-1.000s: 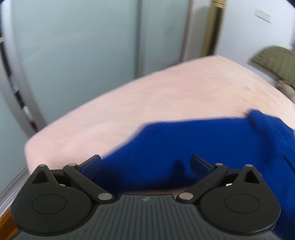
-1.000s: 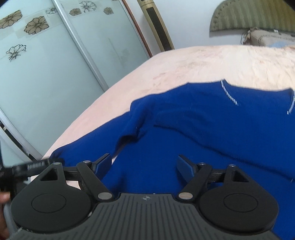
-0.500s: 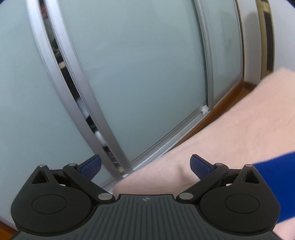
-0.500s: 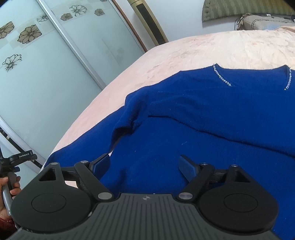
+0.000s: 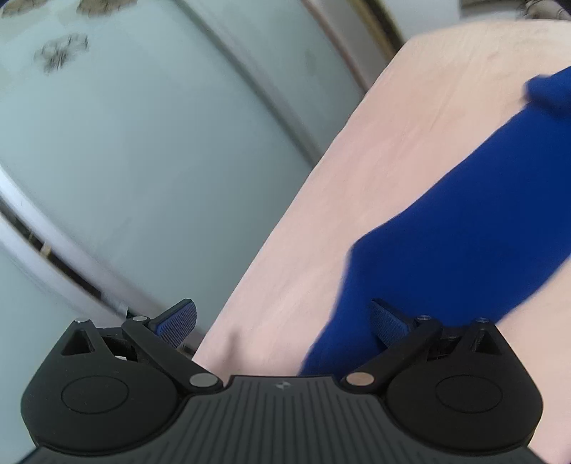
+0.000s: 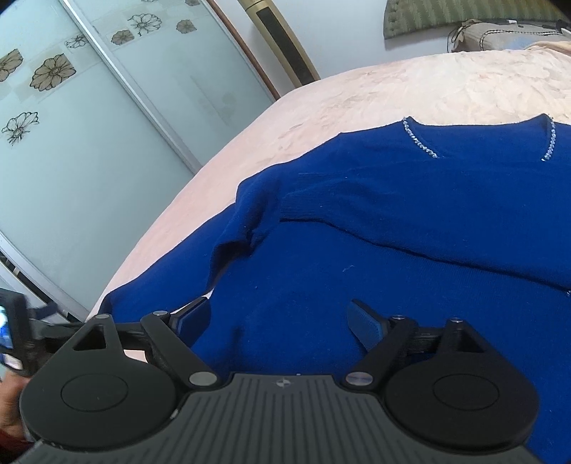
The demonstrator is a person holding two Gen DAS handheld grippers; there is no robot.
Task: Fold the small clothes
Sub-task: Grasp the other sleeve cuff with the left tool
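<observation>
A royal-blue sweater point(image 6: 392, 232) lies flat on the pink bedspread point(image 6: 392, 89), its beaded neckline point(image 6: 421, 142) at the far side. One sleeve is folded across the chest. The other sleeve point(image 6: 160, 278) runs toward the bed's near-left edge. My right gripper point(image 6: 278, 321) hovers open over the sweater's body, with nothing pinched between its pads. In the blurred left wrist view, my left gripper point(image 5: 282, 321) is open above the bed edge. The stretched-out sleeve point(image 5: 464, 232) ends beside its right fingertip point(image 5: 387, 321), not gripped.
Sliding glass doors with flower prints point(image 6: 71, 142) stand close along the bed's left side point(image 5: 142, 142). A gold floor-standing unit point(image 6: 282, 46), a green headboard point(image 6: 446, 18) and a pillow point(image 6: 499, 35) sit at the far end. A hand holding black gear point(image 6: 14, 332) shows at the left edge.
The left wrist view swung off the sweater toward the glass doors, then rolled back onto the sleeve at the bed edge. The right view drew back slightly, showing more neckline.
</observation>
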